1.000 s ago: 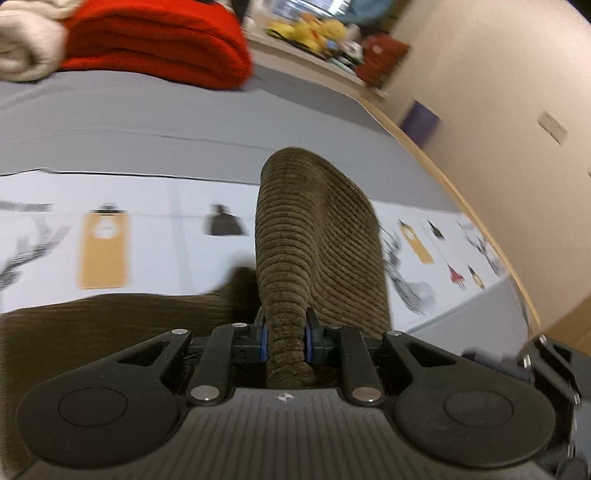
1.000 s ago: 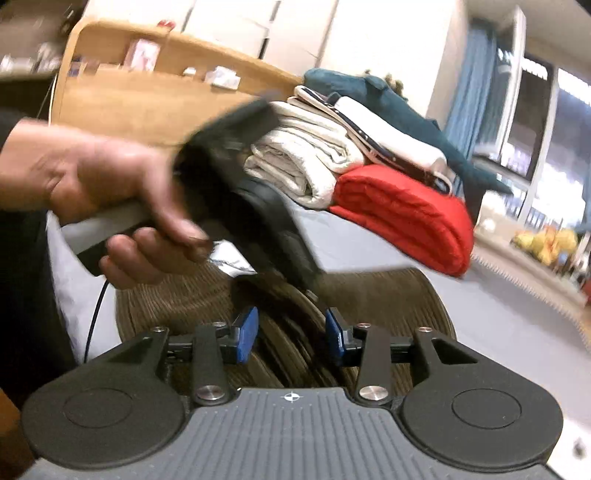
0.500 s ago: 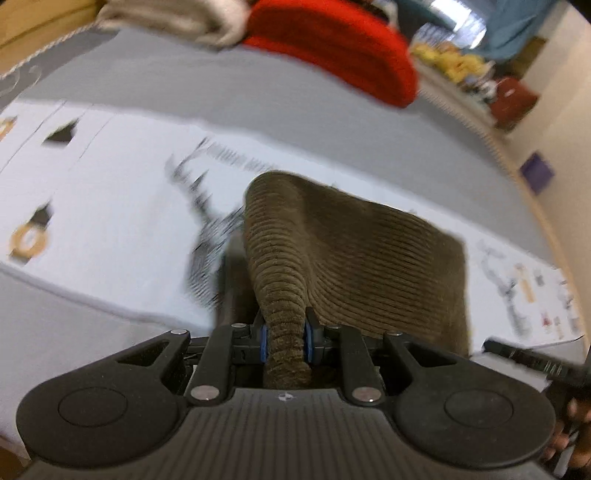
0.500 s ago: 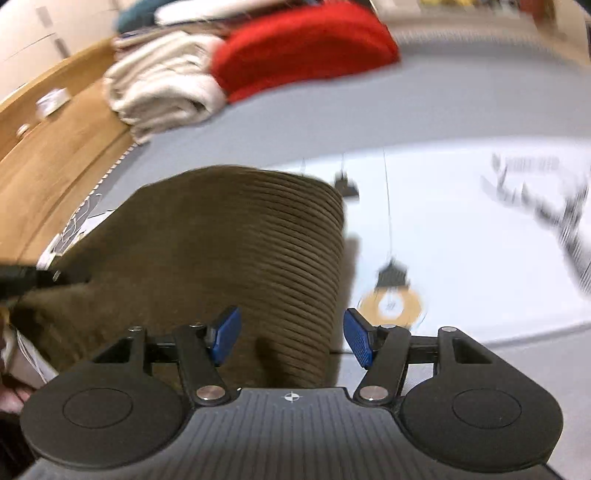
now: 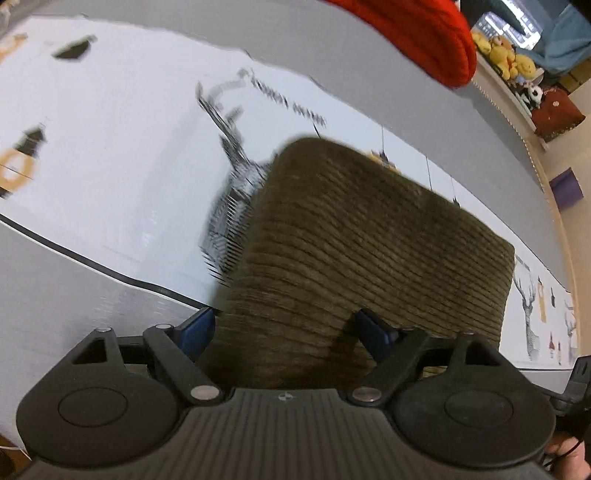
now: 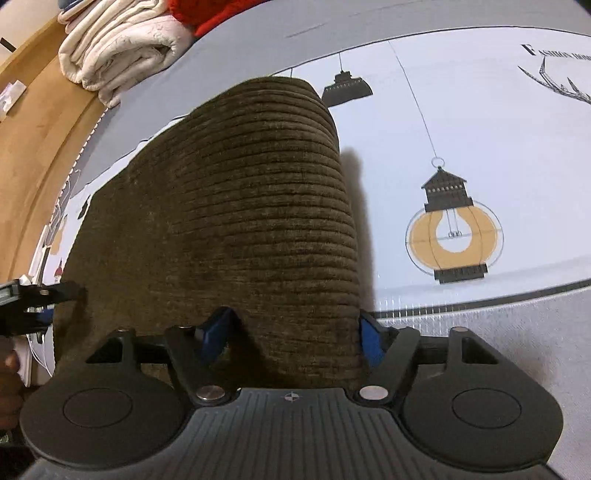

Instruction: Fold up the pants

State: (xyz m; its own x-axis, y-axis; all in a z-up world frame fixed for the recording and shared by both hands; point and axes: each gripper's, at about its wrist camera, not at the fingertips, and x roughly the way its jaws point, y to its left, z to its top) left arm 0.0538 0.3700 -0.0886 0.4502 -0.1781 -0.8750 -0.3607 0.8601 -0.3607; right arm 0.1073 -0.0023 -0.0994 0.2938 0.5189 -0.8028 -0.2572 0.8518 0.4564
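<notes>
The brown corduroy pants (image 5: 369, 251) lie folded in a thick stack on a white printed sheet (image 5: 110, 147). My left gripper (image 5: 286, 328) is open, its blue-padded fingers spread on either side of the near left edge of the stack. The pants also fill the right wrist view (image 6: 229, 221). My right gripper (image 6: 291, 332) is open, its fingers spread around the near right corner of the stack. The left gripper's tip shows at the left edge of the right wrist view (image 6: 33, 299).
A red folded blanket (image 5: 417, 33) and cream folded blankets (image 6: 122, 48) lie at the back of the grey bed. A wooden bed frame (image 6: 33, 140) runs along the left. Yellow plush toys (image 5: 506, 59) sit on a far ledge.
My left gripper, shut on a fold of the pants before, has opened and let it go. The pants have come down onto the sheet as a flat stack. My right gripper has opened wider.
</notes>
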